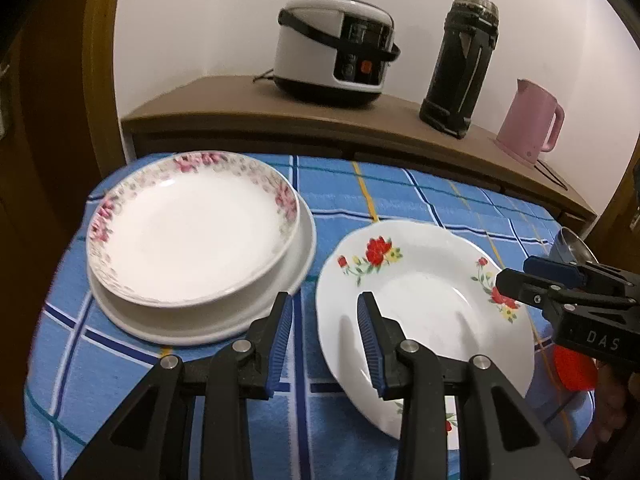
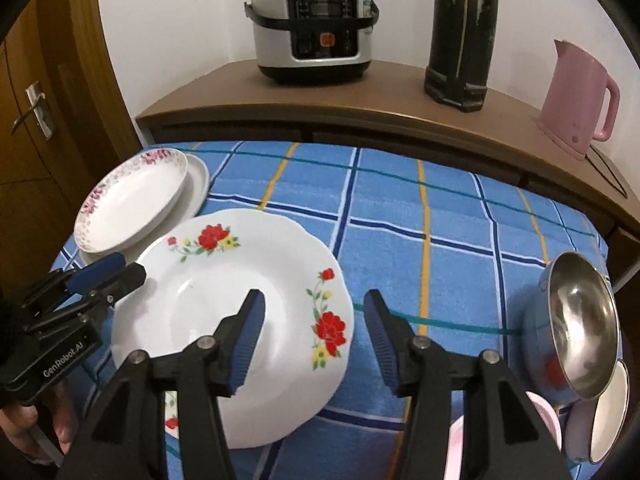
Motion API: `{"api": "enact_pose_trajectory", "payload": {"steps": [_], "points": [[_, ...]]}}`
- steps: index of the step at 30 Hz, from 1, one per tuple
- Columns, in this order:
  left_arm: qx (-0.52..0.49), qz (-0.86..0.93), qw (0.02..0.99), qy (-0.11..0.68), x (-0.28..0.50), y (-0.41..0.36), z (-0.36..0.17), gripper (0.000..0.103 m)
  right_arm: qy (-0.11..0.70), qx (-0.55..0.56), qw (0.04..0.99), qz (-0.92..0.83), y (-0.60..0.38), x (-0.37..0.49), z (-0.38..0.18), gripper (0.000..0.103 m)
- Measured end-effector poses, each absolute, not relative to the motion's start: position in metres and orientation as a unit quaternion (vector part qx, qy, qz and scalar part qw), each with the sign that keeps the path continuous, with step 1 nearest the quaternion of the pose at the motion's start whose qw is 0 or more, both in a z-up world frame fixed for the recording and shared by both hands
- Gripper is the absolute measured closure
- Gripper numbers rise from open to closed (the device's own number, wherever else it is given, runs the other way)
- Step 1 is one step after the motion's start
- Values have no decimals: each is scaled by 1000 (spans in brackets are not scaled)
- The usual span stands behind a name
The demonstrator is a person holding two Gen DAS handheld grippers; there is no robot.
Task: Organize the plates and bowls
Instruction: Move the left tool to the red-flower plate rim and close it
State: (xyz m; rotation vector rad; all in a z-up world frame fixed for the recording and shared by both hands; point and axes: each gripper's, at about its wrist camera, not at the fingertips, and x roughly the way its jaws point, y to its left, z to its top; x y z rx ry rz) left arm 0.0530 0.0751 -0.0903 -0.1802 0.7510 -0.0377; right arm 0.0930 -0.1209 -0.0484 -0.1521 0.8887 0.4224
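Red-flower plate [image 2: 224,304] lies flat on blue checked cloth [image 2: 420,216]. Left gripper [image 1: 325,332] hovers over plate's left rim, jaws narrow w/ nothing between. Right gripper [image 2: 314,340] over its right rim, jaws wider, empty. Pink-flower dish [image 1: 192,228] stacked on white plate [image 1: 280,292], left of red-flower plate. Steel bowl [image 2: 580,320] well to its right.

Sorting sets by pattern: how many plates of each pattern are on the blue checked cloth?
Pink-flowered plate: 1
Plain white plate, under it: 1
Red-flowered plates, stacked, the lower one barely showing: 2
Total: 4
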Motion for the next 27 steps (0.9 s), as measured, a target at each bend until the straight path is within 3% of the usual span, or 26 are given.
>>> {"api": "enact_pose_trajectory", "payload": {"steps": [15, 21, 27], "points": [[-70, -43, 917, 390, 60, 64, -102, 66, 451, -89, 864, 203, -114, 97, -74, 52], [-56, -31, 919, 389, 59, 61, -103, 66, 449, -79, 868, 195, -119, 98, -78, 71], [-60, -21, 925, 375, 55, 64, -100, 66, 443, -79, 869, 207, -119, 92, -75, 72]]}}
